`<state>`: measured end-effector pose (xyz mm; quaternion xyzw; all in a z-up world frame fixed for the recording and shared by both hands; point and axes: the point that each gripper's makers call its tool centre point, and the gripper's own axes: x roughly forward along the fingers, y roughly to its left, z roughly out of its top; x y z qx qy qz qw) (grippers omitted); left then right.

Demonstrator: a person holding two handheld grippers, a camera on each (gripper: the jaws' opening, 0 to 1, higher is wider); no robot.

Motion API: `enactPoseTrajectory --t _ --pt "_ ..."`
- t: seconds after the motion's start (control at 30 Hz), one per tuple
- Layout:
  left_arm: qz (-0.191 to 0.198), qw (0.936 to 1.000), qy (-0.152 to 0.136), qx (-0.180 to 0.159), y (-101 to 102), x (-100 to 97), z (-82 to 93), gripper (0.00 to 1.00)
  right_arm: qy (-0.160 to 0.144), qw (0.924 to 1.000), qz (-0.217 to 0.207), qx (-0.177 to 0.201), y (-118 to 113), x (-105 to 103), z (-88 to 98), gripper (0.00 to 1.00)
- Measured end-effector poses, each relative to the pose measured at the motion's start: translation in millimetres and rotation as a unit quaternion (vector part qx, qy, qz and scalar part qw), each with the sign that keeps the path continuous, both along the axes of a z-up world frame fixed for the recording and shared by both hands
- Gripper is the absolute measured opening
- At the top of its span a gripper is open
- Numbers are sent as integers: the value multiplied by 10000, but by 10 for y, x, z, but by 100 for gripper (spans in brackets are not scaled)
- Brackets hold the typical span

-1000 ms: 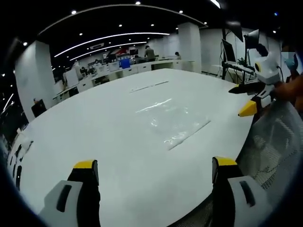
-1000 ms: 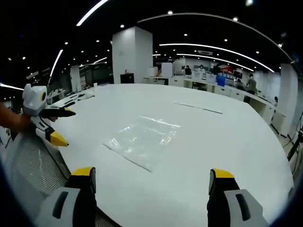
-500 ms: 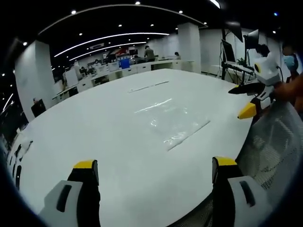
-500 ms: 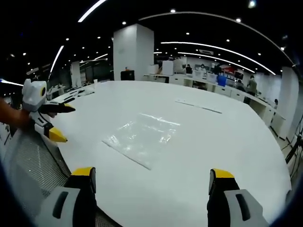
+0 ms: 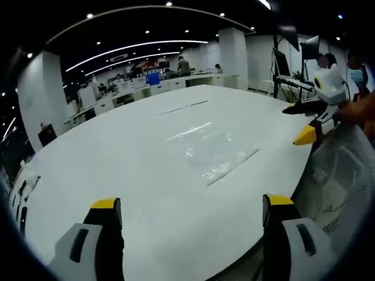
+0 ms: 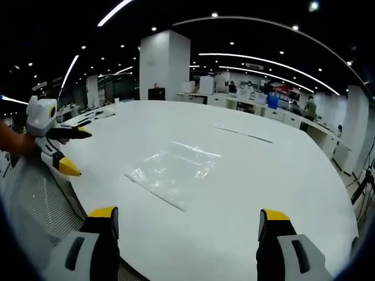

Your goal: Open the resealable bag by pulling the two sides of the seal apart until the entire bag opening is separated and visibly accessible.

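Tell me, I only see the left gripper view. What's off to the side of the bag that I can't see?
Observer: In the right gripper view a white pillar stands beyond the table, past the clear bag.
Operator: Can you see my gripper from there?
Observer: Yes. The left gripper comes in from the left of that view, near the table's edge, apart from the bag, jaws apart.
Operator: And the right gripper's own jaws?
Observer: The right gripper has its yellow-tipped jaws wide apart, holding nothing, with the bag lying flat beyond them.
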<state>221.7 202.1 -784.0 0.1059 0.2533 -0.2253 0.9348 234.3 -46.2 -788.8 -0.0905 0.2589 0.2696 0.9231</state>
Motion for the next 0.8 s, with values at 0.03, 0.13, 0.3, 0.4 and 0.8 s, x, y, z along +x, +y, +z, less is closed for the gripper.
enactPoseTrajectory --t 0.03,0.13,0.3,0.4,0.8 --pt "-4 10000 -33 -4 3 5 17 99 -10 10000 2 10 3 3 6 100" --pt "-5 10000 -40 -2 9 7 24 99 -19 10000 30 14 13 5 7 100" --pt "16 10000 -84 -15 27 22 70 99 4 10000 56 -12 21 1 2 100" --pt "49 9999 -98 -47 48 30 95 99 -17 10000 66 -9 32 3 17 100" --pt "-40 9990 -245 -383 10 233 377 99 -13 9997 235 -55 74 -12 71 96"
